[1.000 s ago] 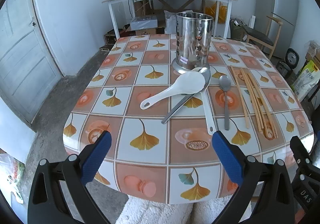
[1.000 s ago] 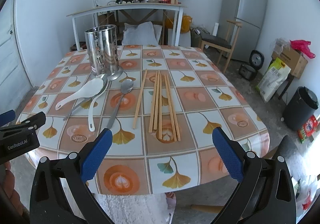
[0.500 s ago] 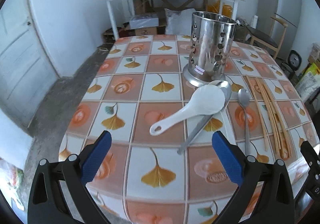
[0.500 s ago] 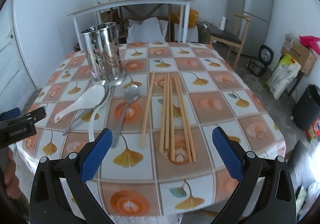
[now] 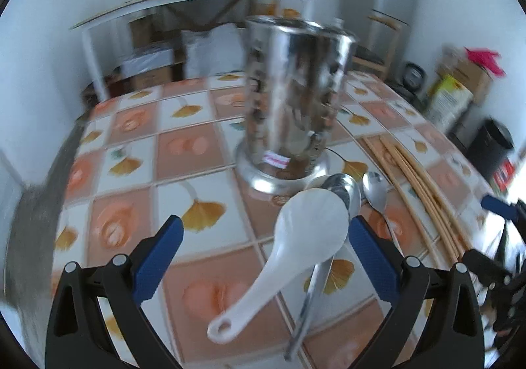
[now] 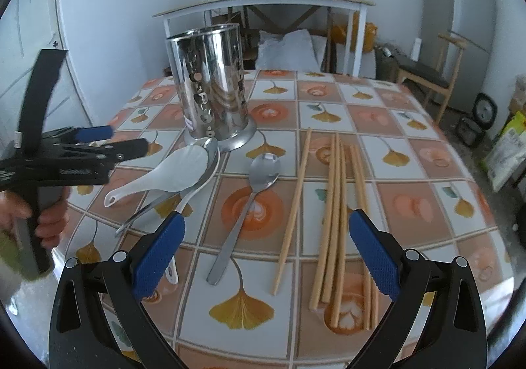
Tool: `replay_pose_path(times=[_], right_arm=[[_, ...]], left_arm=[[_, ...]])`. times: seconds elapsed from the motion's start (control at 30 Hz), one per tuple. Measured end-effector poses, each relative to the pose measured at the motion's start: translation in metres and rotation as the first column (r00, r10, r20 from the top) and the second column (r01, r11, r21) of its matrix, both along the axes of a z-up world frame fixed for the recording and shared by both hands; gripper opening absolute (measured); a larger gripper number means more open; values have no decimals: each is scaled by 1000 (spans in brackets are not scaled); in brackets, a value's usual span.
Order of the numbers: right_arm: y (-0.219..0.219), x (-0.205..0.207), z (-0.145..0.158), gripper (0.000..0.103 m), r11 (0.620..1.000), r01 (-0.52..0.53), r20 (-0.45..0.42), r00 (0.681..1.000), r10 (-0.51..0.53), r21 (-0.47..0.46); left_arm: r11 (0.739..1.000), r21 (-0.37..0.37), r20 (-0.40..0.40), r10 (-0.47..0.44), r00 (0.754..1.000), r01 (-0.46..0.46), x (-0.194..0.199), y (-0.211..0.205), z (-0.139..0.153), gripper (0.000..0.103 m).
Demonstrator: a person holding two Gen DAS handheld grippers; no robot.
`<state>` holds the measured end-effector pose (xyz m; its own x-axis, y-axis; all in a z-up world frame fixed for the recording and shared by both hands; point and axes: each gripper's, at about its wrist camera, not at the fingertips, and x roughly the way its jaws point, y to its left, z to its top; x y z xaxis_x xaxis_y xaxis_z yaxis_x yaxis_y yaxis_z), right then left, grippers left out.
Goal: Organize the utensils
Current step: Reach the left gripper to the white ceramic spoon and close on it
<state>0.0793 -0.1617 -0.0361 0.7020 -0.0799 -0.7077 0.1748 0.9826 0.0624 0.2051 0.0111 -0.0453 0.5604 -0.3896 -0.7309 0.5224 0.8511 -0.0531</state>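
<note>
— One table, patterned cloth. Why was the steel holder upright at its middle?
— Open mouth upward, seemingly to receive utensils; all lay flat beside it.
— Contents?
— Chopsticks in a row, steel spoon, white spoon stacked over another.
— Grippers?
— Left gripper gaped wide around the white spoon, empty; right gripper equally wide, empty.

My left gripper hangs with jaws spread wide, gripping nothing; my right gripper is equally agape, while my left hand clutches its handle.
</note>
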Motion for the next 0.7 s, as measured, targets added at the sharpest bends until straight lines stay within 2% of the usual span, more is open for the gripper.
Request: replay_pose_path(times=[0.07, 0.13, 0.27, 0.4, 0.47, 0.53, 0.57, 0.63, 0.7], right_arm=[[-2, 6, -5, 95, 1000, -6, -12, 1000, 7, 9], [-5, 11, -10, 95, 1000, -8, -20, 1000, 8, 18], [-9, 20, -17, 95, 999, -8, -26, 1000, 9, 33], [-10, 23, -19, 95, 999, -7, -23, 1000, 8, 40], [-11, 23, -19, 95, 999, -6, -23, 1000, 7, 39], [-12, 23, -20, 95, 999, 0, -24, 1000, 1, 36], [-13, 22, -20, 95, 999, 4, -25, 1000, -3, 37], [-16, 22, -22, 95, 999, 12, -28, 1000, -11, 43], [-19, 22, -22, 95, 998, 19, -30, 999, -18, 55]], left_arm=[[999, 6, -22, -52, 998, 52, 7, -5, -7, 98], [995, 16, -53, -101, 993, 102, 17, -11, -15, 93], [985, 47, -126, -156, 980, 163, 36, -22, -28, 71], [971, 65, -225, -209, 952, 229, 49, -31, -42, 56], [968, 53, -244, -225, 943, 245, 51, -32, -44, 50], [966, 38, -262, -238, 935, 257, 51, -32, -42, 38], [965, 39, -266, -239, 934, 258, 50, -33, -42, 29], [968, 51, -264, -225, 938, 246, 48, -33, -41, 26], [971, 41, -269, -216, 939, 235, 46, -32, -40, 16]])
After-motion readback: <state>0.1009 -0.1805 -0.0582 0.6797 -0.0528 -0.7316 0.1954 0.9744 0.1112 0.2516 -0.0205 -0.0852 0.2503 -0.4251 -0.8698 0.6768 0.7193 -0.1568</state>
